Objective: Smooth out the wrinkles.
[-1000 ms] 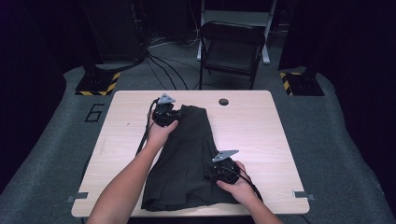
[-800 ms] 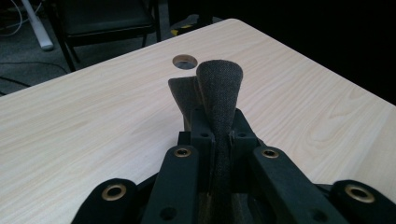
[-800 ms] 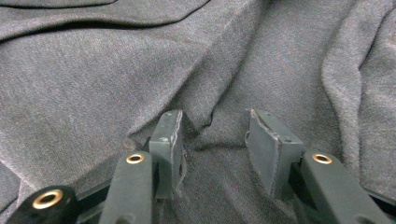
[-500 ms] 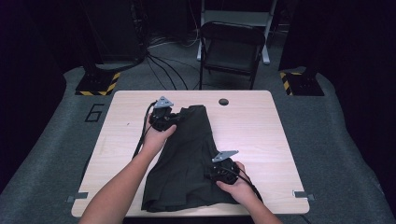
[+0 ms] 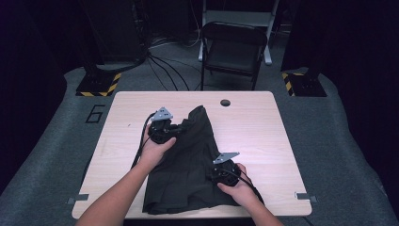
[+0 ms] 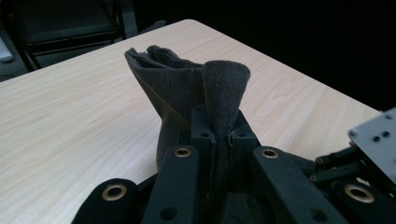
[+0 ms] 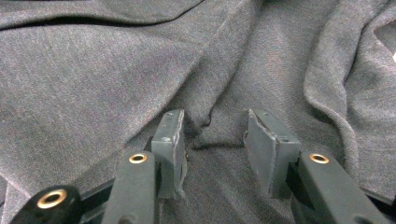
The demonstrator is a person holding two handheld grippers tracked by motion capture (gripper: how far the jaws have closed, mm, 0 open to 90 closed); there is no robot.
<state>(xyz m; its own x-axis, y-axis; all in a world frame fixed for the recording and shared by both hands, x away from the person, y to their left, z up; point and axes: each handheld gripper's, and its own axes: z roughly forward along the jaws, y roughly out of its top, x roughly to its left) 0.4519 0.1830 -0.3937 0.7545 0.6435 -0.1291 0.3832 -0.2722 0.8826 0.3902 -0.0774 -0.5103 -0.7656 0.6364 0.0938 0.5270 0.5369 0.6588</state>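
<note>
A dark grey garment (image 5: 188,169) lies spread down the middle of the wooden table (image 5: 263,127). My left gripper (image 5: 178,128) is at its far left corner, shut on a fold of the cloth. In the left gripper view that fold of garment (image 6: 177,84) stands up between the closed jaws of my left gripper (image 6: 219,128), lifted off the tabletop. My right gripper (image 5: 217,175) rests on the near right part of the garment. In the right gripper view the right gripper (image 7: 219,140) has its jaws apart, pads down on the garment (image 7: 93,70), a small wrinkle between them, not pinched.
A folding chair (image 5: 233,47) stands behind the table's far edge. A round hole (image 5: 225,102) sits near the table's far edge. Cables (image 5: 160,56) and yellow-black striped bases (image 5: 99,84) lie on the floor at the back left.
My left gripper has drawn a little toward the near side with the cloth corner in it, bunching the fold. The right gripper has stayed where it was.
</note>
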